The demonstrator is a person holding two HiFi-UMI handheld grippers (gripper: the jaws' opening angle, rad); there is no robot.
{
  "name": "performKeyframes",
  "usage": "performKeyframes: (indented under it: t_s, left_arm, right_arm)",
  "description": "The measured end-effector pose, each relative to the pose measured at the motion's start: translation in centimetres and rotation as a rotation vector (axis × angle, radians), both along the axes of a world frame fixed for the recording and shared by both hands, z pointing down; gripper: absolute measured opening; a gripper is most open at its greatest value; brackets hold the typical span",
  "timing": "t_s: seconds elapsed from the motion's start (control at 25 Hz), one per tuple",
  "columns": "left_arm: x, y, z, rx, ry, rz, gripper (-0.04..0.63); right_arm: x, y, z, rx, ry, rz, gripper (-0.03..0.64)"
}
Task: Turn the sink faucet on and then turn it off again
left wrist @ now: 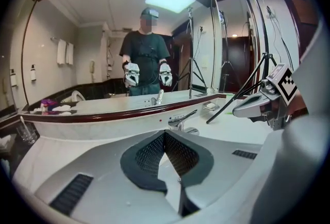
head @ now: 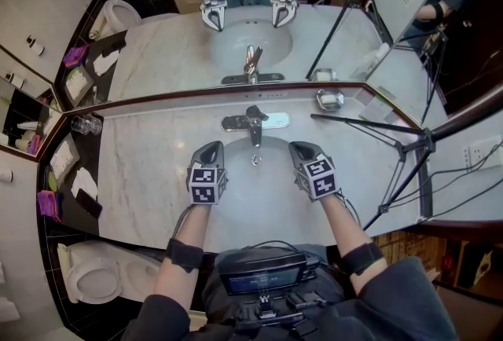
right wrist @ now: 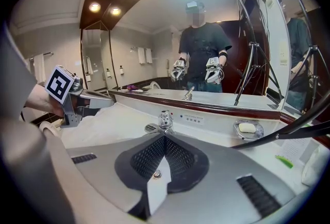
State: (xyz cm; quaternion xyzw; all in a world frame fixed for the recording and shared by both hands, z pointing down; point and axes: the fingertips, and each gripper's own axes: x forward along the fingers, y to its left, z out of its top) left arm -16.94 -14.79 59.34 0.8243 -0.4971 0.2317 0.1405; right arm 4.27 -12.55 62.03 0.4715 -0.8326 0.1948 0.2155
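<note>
The faucet (head: 253, 121) stands at the back of the sink (head: 255, 184), right in the middle, fixed to the white stone surface (head: 141, 166). I see no water coming out of it.

The left tongs (head: 211, 149) hang over the sink's left side and the right tongs (head: 303, 151) over its right side. Both point at the faucet but are apart from it. Both tongs are pressed together at the tips, and nothing is between them.

The faucet is shiny metal, so I think it is hard and smooth, and tips may slip on it. It cannot be picked up. Only the lever (head: 255, 113) on top should move, and it likely swings with a light push. The best spot looks like the lever's free end, where a small push does the most. Closed tips could nudge it from below to lift it, then press on top to put it down.
</note>
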Motion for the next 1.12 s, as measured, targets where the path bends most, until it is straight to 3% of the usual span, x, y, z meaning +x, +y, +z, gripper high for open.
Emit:
performKeyframes:
  t_s: [0.44, 0.68, 0.88, 1.12]
  left_arm:
    - [5.5, -2.7, 1.0, 0.066, -0.14, 0.196, 0.138]
    - [8.4, -3.8, 3.0, 0.092, -0.269, 0.316, 0.189]
    - [10.3, -5.1, 4.6, 0.126, -0.398, 0.417, 0.21]
    - [12.1, -7.0, 6.0, 0.136, -0.48, 0.502, 0.21]
  right_arm:
    - [0.7, 0.1, 0.9, -0.019, -0.001, 0.015, 0.018]
    - [1.6, 0.3, 1.3, -0.036, -0.001, 0.025, 0.018]
    - [2.7, 0.4, 1.8, -0.046, 0.002, 0.045, 0.018]
    - [3.9, 0.3, 2.4, -0.06, 0.002, 0.071, 0.018]
